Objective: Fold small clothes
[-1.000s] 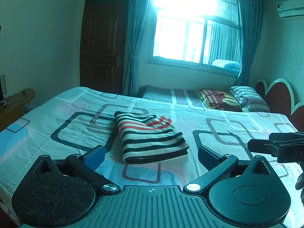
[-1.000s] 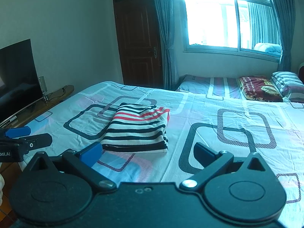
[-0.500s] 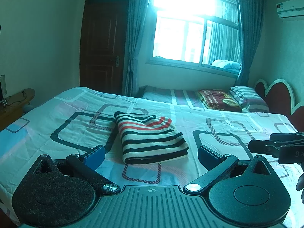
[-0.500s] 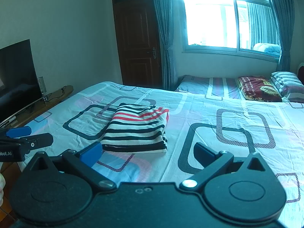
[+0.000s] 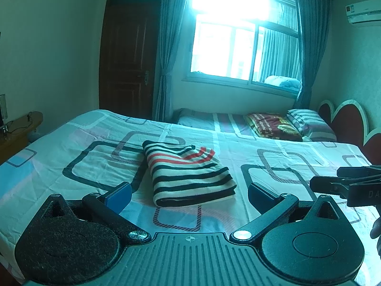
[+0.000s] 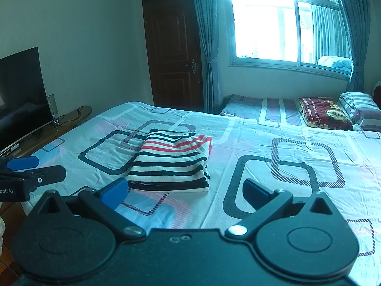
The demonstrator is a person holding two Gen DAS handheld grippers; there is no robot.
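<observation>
While you hold both tools low over the near edge of the bed, this is how things lie:

Striped garment: the black, white and red striped top point(image 5: 188, 171) lies folded into a thick rectangle on the bed sheet point(image 5: 78, 157), its red stripes toward the far end, its folded edge toward you.

Left tool: your left tool point(image 5: 189, 194) has its jaws spread wide and grips nothing; the garment sits beyond and between its blue-padded fingers point(image 5: 119, 193), apart from both.

Right tool: your right tool point(image 6: 185, 189) is likewise spread wide and empty; its left pad point(image 6: 114, 190) is just beside the garment's near left corner, though whether it touches cannot be told.

Tools to each other: from the right wrist view the left tool shows at the left edge; from the left wrist view the right tool shows at the right edge, the garment between them.

Bed: the sheet is pale with rounded-square outlines; two pillows point(image 5: 271, 126) lie at the far right, by the red headboard point(image 5: 343, 121).

Room: a dark wooden door point(image 6: 176, 57), blue curtains point(image 6: 207, 43) and a bright window point(image 6: 266, 21) stand behind; a television point(image 6: 21, 93) is on the left.
</observation>
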